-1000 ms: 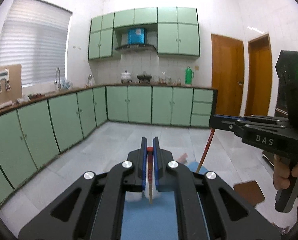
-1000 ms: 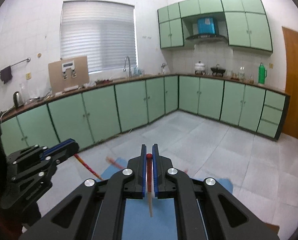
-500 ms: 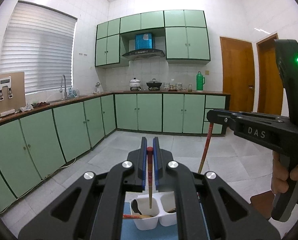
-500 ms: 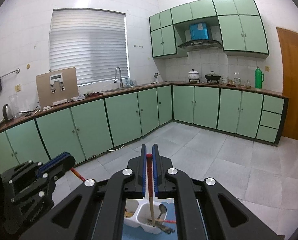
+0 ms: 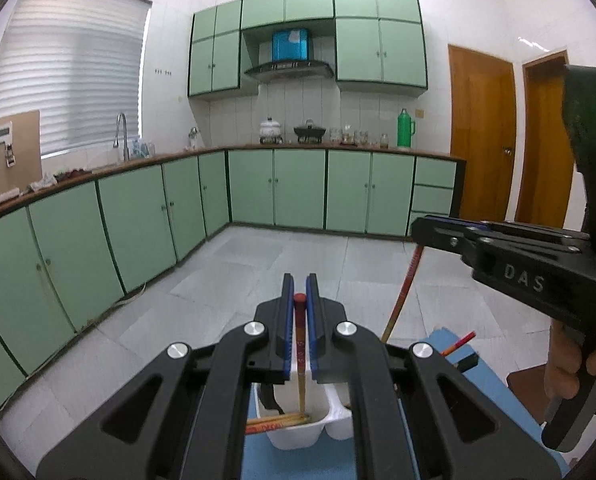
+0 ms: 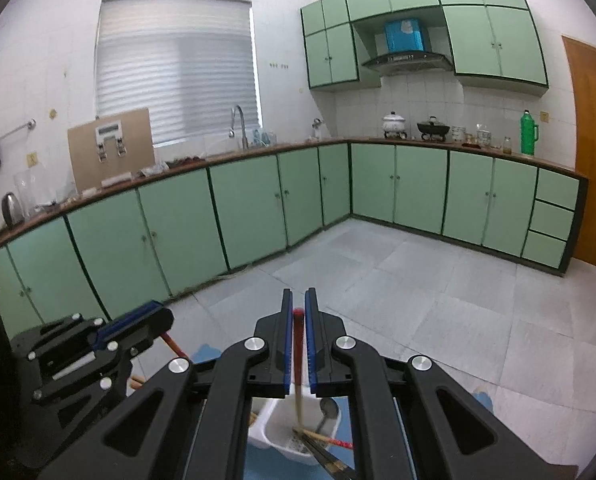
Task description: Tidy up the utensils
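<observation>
My left gripper (image 5: 299, 286) is shut on a red-topped chopstick (image 5: 300, 344) that hangs down into a white divided organizer tray (image 5: 298, 430), where other chopsticks lie. My right gripper (image 6: 298, 300) is shut on another red-topped chopstick (image 6: 298, 360) whose tip reaches into the same tray (image 6: 276, 430), beside a spoon (image 6: 326, 412) and more chopsticks. The right gripper also shows in the left wrist view (image 5: 417, 229) with its chopstick (image 5: 403, 288) hanging. The left gripper shows at the left of the right wrist view (image 6: 154, 316). The tray stands on a blue mat (image 5: 485, 376).
Green base cabinets (image 5: 138, 220) run along the walls with a sink and pots on the counter. Grey tiled floor (image 6: 417, 292) lies beyond the table. A loose chopstick (image 5: 457, 342) and a dark item lie on the mat at the right. Two wooden doors (image 5: 481, 136) stand at the right.
Both grippers have tilted and lowered toward the tray while staying shut on their chopsticks. The tray has come into view and both chopstick tips now reach into it.
</observation>
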Available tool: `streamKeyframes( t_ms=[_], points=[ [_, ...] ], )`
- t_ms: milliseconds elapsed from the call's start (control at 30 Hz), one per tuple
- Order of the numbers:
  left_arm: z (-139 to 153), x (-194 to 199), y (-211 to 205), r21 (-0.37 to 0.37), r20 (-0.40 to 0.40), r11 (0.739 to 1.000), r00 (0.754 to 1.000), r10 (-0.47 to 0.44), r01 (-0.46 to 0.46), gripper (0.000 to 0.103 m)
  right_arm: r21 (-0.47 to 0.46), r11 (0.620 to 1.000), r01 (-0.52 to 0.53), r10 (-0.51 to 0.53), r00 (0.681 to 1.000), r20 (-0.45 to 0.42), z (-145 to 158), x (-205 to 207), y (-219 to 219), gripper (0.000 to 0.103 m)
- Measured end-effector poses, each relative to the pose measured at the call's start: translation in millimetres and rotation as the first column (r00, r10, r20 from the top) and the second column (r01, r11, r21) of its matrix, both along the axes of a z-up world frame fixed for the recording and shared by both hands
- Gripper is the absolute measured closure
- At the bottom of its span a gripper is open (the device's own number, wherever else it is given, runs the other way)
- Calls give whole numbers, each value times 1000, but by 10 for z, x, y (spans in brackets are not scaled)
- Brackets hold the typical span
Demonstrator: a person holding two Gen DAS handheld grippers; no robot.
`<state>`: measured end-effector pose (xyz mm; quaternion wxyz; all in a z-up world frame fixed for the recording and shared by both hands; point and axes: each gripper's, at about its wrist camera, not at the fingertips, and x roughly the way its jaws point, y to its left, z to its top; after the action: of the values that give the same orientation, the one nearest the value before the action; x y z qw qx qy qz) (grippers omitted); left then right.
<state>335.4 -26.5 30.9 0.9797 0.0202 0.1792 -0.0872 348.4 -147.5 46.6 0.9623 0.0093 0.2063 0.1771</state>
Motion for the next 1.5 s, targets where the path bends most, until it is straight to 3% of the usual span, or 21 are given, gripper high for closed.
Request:
streamKeyframes(
  t_ms=[167,233,467,533,767,933,1200,1500],
  points=[
    [-78,-35,103,-6,-29,1000,1000,7,-7,90,-6,1000,20,-20,1000,-5,-42,-78,-49,84],
    [-62,-100,136,-3,-21,1000,1000,11,-11,79,-6,999,41,-41,999,0,-22,-132,-119,80],
    [-31,-443,224,-8,-11,1000,1000,26,-26,55,3,994,110,-110,993,35,3,-525,-373,40],
    [-48,-595,233,-6,-16,999,999,36,-36,44,-6,992,129,-129,990,51,-26,-704,-413,33],
    [-188,-1094,245,-23,-38,999,999,29,-30,27,14,986,165,-165,986,21,-247,-1270,-545,12],
    [-363,-1486,221,-37,-75,999,997,20,-23,19,46,986,162,-161,986,-33,-451,-1664,-590,6],
    [-526,-1967,220,-34,-114,999,993,12,-16,13,24,988,155,-153,985,-76,-654,-2133,-549,6],
    [-408,-2307,212,-44,-91,999,996,14,-18,13,47,989,141,-138,988,-68,-589,-2486,-519,6]
  ],
)
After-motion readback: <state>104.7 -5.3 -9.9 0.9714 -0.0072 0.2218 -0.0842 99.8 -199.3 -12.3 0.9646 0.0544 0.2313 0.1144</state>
